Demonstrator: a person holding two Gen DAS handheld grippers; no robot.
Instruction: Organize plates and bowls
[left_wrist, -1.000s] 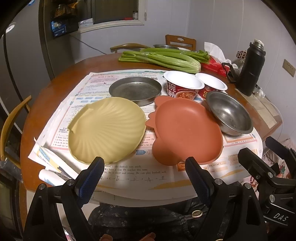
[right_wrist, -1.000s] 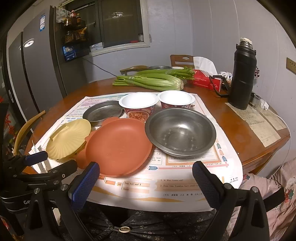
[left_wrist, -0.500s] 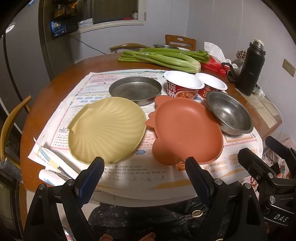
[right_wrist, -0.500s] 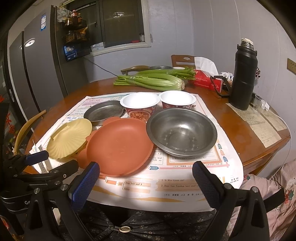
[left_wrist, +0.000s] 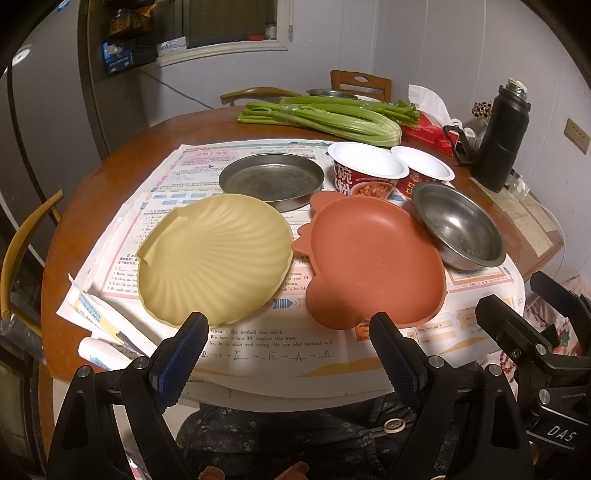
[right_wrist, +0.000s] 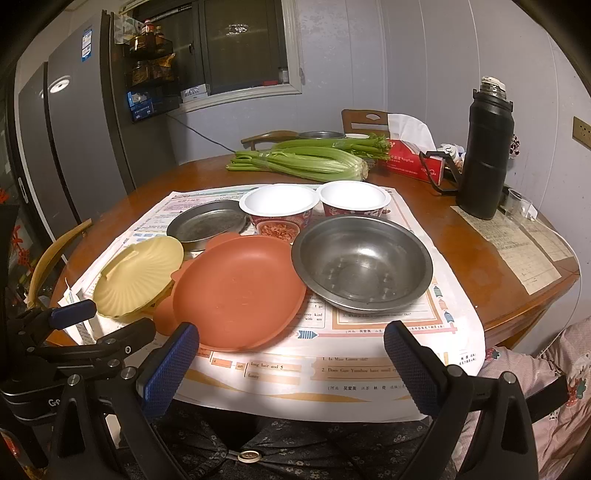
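- Printed paper (left_wrist: 280, 343) with English lines covers the wooden worktop (right_wrist: 207, 177); "Great! I like football very much" can be read between the left gripper's (left_wrist: 288, 350) jaws.
- "DAS" is lettered on the right gripper's body, low at the right edge of the left wrist view.
- Left jaws stand wide apart, holding and touching nothing; the yellow shell plate (left_wrist: 214, 258) lies just beyond the left one, the terracotta plate (left_wrist: 373, 258) just beyond the right one.
- Right gripper (right_wrist: 291, 354) jaws stand equally wide, bare of any load; the terracotta plate sits ahead to their left, the steel bowl (right_wrist: 362, 262) straight ahead.
- Farther out sit a flat steel dish (right_wrist: 207, 225) and two red noodle cups (right_wrist: 279, 201) with Chinese lettering.
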